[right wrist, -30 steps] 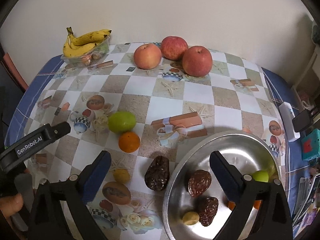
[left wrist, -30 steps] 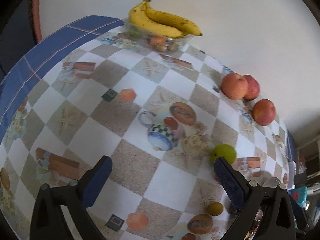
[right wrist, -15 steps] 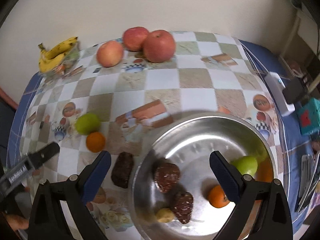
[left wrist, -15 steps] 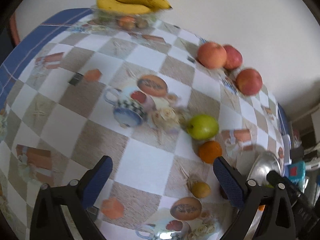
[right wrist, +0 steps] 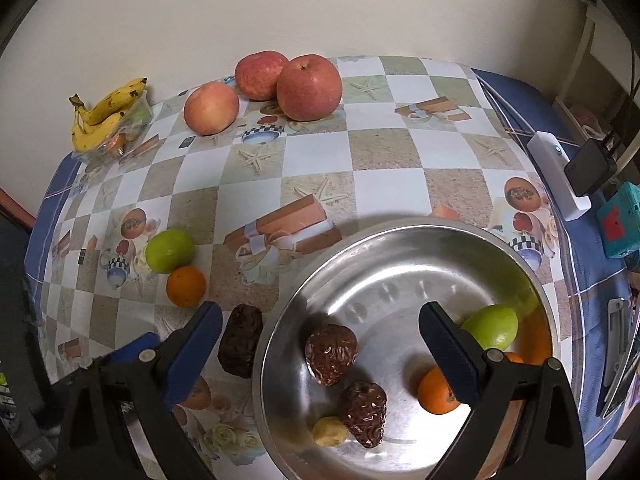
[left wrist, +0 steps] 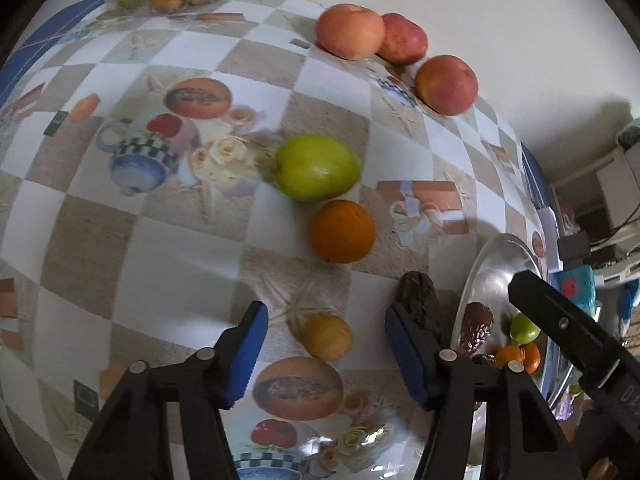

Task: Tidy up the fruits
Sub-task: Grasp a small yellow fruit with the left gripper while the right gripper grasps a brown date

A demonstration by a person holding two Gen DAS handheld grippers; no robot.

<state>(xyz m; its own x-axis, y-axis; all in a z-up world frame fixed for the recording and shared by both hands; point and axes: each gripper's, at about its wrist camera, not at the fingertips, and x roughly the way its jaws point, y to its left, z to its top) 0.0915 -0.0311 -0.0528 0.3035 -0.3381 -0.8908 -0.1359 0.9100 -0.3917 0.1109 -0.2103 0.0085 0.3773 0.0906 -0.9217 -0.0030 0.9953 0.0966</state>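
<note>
My left gripper (left wrist: 326,330) is open, its fingers on either side of a small yellow fruit (left wrist: 327,337) on the tablecloth. A dark brown fruit (left wrist: 420,300) lies just right of it, with an orange (left wrist: 343,231) and a green fruit (left wrist: 317,167) beyond. My right gripper (right wrist: 320,340) is open and empty above the steel bowl (right wrist: 400,240), which holds two dark fruits (right wrist: 331,353), a small yellow fruit (right wrist: 330,432), a green fruit (right wrist: 491,327) and an orange (right wrist: 438,391). The left gripper's tip (right wrist: 132,352) shows in the right wrist view.
Three apples (right wrist: 309,87) stand at the table's far side by the wall. Bananas (right wrist: 106,114) lie on a clear tray at the far left corner. A white power strip (right wrist: 558,176) and a teal box (right wrist: 618,226) lie at the table's right edge.
My left gripper has moved right and down toward the small yellow fruit, which now sits between its fingers. My right gripper has shifted right, over the bowl.
</note>
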